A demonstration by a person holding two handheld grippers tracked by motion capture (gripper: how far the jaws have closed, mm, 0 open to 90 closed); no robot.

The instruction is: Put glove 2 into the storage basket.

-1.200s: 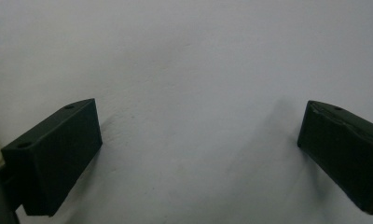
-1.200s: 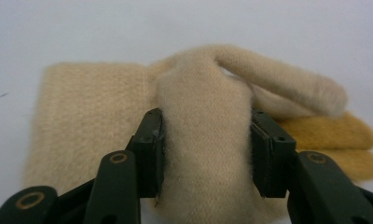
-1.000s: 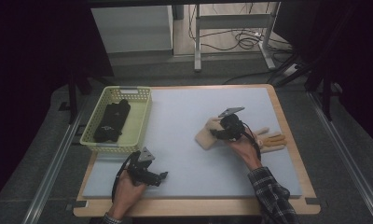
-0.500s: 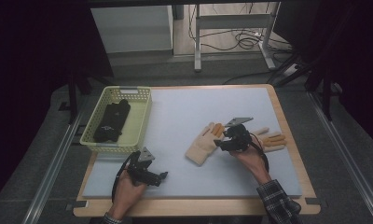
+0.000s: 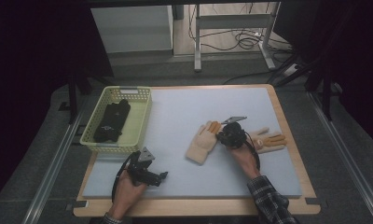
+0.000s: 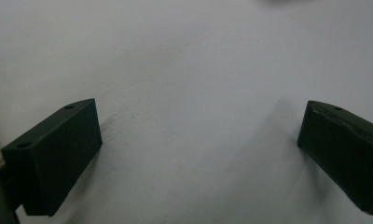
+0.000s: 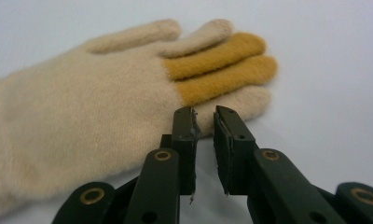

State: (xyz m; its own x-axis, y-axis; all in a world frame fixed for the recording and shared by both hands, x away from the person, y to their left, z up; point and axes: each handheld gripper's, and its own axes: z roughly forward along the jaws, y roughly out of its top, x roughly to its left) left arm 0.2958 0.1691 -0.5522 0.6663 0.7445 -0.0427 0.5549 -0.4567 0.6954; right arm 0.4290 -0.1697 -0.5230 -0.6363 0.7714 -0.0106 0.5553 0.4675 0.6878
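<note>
Cream knit glove (image 7: 82, 121) with two mustard fingers lies flat mid-counter (image 5: 184, 140); no label or writing is legible on it. Right gripper (image 7: 204, 122) sits at its edge, jaws just closing to a narrow gap, nothing visibly pinched. Second glove (image 5: 268, 140) is partly hidden behind that gripper. Left gripper (image 6: 198, 154) jaws stand wide, empty. Basket (image 5: 140, 119) contents are dark, indistinct.

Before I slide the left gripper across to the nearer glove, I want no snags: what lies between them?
Nothing: in the high view, bare grey mat runs from the left gripper to the cream glove.
</note>
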